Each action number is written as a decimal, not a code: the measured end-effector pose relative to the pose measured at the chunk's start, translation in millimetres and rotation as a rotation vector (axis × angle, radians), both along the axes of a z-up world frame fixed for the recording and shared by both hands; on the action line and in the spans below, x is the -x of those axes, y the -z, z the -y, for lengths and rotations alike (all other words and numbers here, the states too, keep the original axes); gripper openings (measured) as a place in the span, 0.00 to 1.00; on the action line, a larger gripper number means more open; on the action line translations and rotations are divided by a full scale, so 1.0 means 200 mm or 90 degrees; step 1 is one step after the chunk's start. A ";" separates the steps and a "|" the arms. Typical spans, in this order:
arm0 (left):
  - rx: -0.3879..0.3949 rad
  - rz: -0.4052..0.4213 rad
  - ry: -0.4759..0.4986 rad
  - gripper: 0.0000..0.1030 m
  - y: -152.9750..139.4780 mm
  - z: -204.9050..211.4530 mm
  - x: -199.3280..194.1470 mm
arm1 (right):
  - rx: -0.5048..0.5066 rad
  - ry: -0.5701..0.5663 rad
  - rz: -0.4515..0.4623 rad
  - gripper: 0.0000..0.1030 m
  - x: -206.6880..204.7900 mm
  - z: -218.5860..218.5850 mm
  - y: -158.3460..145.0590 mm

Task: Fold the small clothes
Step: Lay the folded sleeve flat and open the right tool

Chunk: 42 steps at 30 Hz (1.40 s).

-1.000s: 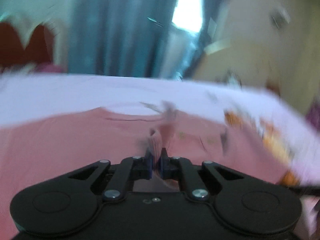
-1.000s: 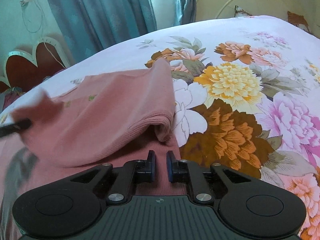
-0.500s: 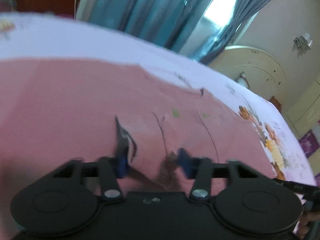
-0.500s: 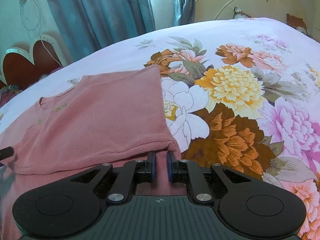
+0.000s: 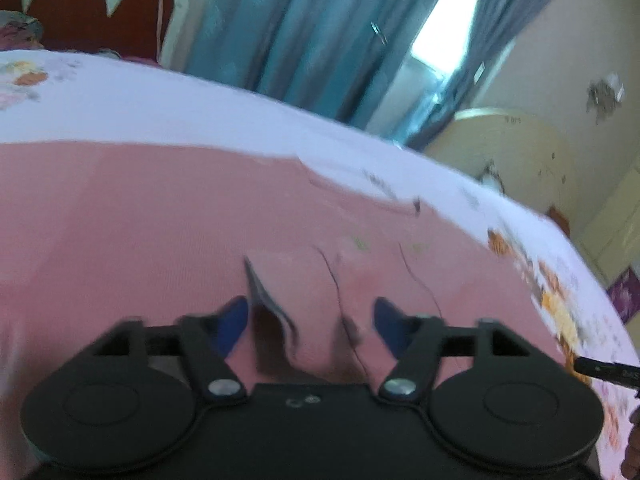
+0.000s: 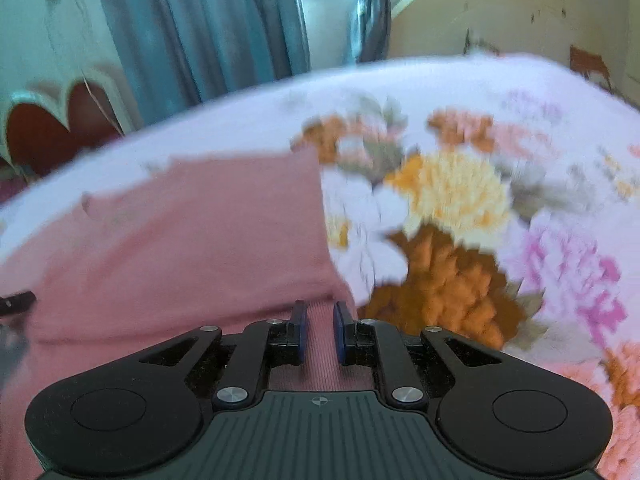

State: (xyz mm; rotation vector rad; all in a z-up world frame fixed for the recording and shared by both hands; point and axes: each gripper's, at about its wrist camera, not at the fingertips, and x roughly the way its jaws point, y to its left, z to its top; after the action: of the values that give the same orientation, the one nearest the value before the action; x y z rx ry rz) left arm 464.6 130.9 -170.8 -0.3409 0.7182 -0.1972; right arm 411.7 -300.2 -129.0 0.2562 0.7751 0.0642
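Since a second ago the left gripper [image 5: 310,320] has been opening, letting the pink shirt [image 5: 160,216] drop flat on the bed [image 6: 520,184] ahead. The right gripper [image 6: 319,330] stands nearly closed, holding nothing. The shirt looks soft, limp; pinch its hem.

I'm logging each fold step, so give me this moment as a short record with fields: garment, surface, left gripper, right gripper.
garment: pink ribbed knit top, folded over itself, lying flat
surface: floral bedsheet on a bed
left gripper: jaws have just been opening; a loose fabric fold sits between them, pads clear of it
right gripper: jaws narrow with a gap, over the top's near edge, gripping nothing
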 end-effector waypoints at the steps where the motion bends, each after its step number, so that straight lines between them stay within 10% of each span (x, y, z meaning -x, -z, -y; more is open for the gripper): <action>1: 0.013 -0.011 0.006 0.42 0.01 -0.02 -0.04 | 0.005 -0.006 0.008 0.13 -0.01 -0.01 -0.01; 9: -0.014 -0.064 -0.020 0.17 0.04 -0.04 -0.21 | 0.030 -0.052 -0.066 0.12 -0.23 -0.07 0.11; 10: -0.027 -0.061 -0.037 0.19 0.03 -0.05 -0.19 | 0.020 -0.049 -0.069 0.13 -0.22 -0.04 0.09; 13: -0.097 -0.015 -0.074 0.72 -0.06 -0.01 -0.12 | 0.034 -0.070 -0.007 0.13 -0.22 -0.08 0.01; 19: -0.164 0.048 0.106 0.72 -0.08 0.41 -0.25 | 0.011 -0.185 0.027 0.14 -0.46 -0.46 0.01; 20: -0.179 0.046 0.120 0.71 -0.06 0.45 -0.26 | 0.025 -0.199 0.024 0.17 -0.50 -0.51 0.03; 22: -0.202 0.029 0.125 0.71 -0.02 0.49 -0.30 | 0.049 -0.215 0.027 0.65 -0.55 -0.58 0.06; 23: -0.208 0.019 0.121 0.71 0.01 0.47 -0.32 | 0.059 -0.228 0.038 0.66 -0.58 -0.59 0.07; 30: -0.189 0.026 0.120 0.72 0.07 0.32 -0.32 | 0.037 -0.029 -0.031 0.00 -0.93 -0.09 0.18; 42: -0.190 0.032 0.084 0.69 -0.04 0.29 -0.23 | 0.094 -0.084 -0.070 0.00 -0.80 -0.15 0.13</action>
State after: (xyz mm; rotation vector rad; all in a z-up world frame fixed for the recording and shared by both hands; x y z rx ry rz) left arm 510.8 72.8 -163.4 -0.0035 0.7089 -0.2197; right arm 571.1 -270.1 -155.0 0.0693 0.9013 0.1173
